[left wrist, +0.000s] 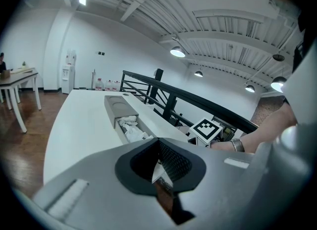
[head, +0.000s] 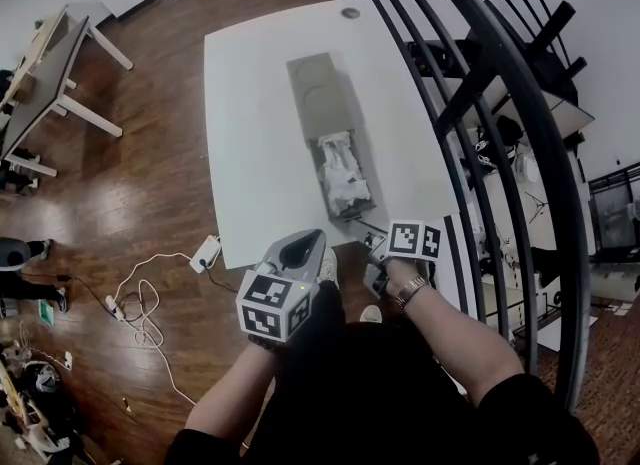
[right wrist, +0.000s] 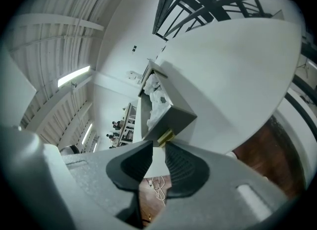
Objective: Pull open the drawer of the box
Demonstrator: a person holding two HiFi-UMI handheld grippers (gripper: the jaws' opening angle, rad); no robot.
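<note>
A long grey box lies on the white table, and its drawer stands pulled out toward me, full of crumpled white paper. My right gripper is just off the table's near edge, in line with the drawer's front. In the right gripper view the jaws stand a little apart, with the drawer's small gold handle just beyond the tips. My left gripper hovers at the near edge, left of the drawer, holding nothing. In the left gripper view the jaws are shut, and the drawer lies ahead.
A black metal railing runs close along the table's right side. On the wooden floor to the left lie a power strip and white cables. Another desk stands at the far left.
</note>
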